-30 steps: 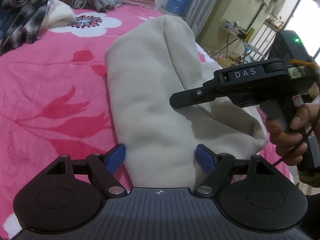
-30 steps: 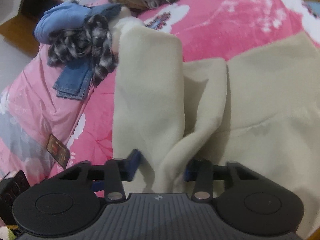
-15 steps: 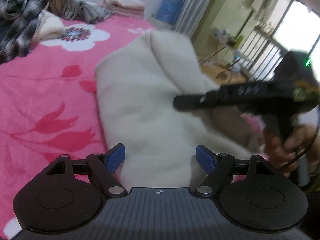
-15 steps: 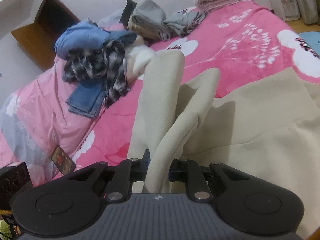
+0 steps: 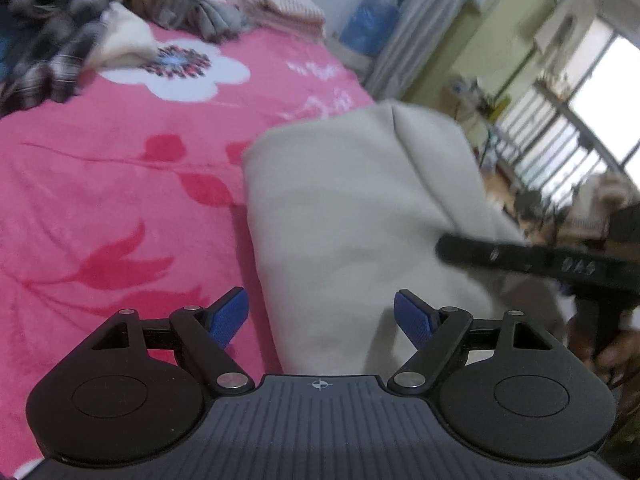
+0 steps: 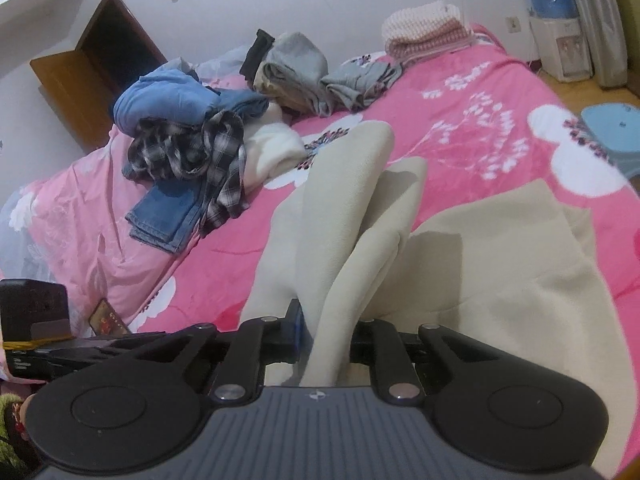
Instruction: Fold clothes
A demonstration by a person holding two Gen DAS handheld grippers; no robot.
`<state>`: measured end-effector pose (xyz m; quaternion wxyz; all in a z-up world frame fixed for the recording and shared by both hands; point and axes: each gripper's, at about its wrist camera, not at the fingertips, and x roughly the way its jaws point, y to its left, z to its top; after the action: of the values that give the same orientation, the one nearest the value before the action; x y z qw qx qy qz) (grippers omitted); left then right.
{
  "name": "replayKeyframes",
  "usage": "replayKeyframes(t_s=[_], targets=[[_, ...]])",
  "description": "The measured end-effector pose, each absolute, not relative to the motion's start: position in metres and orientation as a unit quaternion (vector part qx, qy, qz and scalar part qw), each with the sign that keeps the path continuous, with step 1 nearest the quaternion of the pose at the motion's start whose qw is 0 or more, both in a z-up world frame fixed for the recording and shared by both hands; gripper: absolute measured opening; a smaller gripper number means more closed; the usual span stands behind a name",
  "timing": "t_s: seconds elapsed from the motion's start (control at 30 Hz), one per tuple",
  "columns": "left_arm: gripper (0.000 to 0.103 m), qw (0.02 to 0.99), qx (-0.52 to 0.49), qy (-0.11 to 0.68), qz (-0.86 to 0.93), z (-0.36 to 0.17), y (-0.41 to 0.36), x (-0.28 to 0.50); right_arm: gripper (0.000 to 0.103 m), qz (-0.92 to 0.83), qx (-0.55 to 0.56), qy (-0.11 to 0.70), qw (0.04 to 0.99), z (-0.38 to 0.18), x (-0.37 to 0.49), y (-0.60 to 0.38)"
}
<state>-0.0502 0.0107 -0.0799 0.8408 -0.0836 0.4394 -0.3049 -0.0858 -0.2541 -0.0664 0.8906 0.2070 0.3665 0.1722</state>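
The bed covered by a pink fleece blanket printed with white and red flowers (image 6: 460, 128) is the work surface; its far end carries a loose heap of unfolded clothes, including blue denim and a black-and-white plaid shirt (image 6: 188, 148), plus a folded pink-and-white knit stack (image 6: 424, 28) near the wall. The task item, a large beige fleece garment of soft, thick fabric (image 5: 340, 216), lies across the near part of the blanket, with its body spread flat to the right in the right wrist view and one long panel gathered into a raised ridge. The right gripper (image 6: 324, 340) is clamped narrowly on that ridge, with the beige cloth pinched between its pads and rising from the bed. The left gripper (image 5: 320, 316) stands wide apart, its blue pads (image 5: 230, 314) on either side of the near garment edge without pressing it; it holds nothing. Judged from the drape, the fabric is light, limp and compressible, not fragile, with enough nap to resist slipping. It will sag between grip points, so take hold at an edge or corner through all layers, with the two grippers well apart along the same hem.
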Motion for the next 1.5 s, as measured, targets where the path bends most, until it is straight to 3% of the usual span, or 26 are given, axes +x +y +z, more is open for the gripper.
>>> replayKeyframes(t_s=[0.4,0.83,1.03,1.17,1.37,1.5], targets=[[0.081,0.843,0.051,0.415,-0.337,-0.069,-0.063,-0.054,0.016,0.148,0.194,0.383,0.891,-0.079,-0.077,-0.323],[0.081,0.831,0.079,0.436,-0.337,-0.082,-0.076,-0.063,0.016,0.134,0.263,0.398,0.868,-0.127,-0.081,-0.369],[0.082,0.837,0.066,0.371,-0.396,-0.058,-0.044,-0.085,0.016,0.136,0.327,0.388,0.851,-0.149,-0.083,-0.384],[0.095,0.809,0.101,0.365,-0.449,-0.056,-0.034,-0.114,0.016,0.13,0.343,0.392,0.844,-0.148,-0.082,-0.386],[0.095,0.819,0.239,0.318,-0.414,-0.092,-0.063,-0.152,0.016,0.115,0.343,0.395,0.844,-0.143,-0.082,-0.382],[0.093,0.837,0.264,0.287,-0.384,-0.112,-0.076,-0.154,0.016,0.106,0.342,0.392,0.847,-0.143,-0.084,-0.379]])
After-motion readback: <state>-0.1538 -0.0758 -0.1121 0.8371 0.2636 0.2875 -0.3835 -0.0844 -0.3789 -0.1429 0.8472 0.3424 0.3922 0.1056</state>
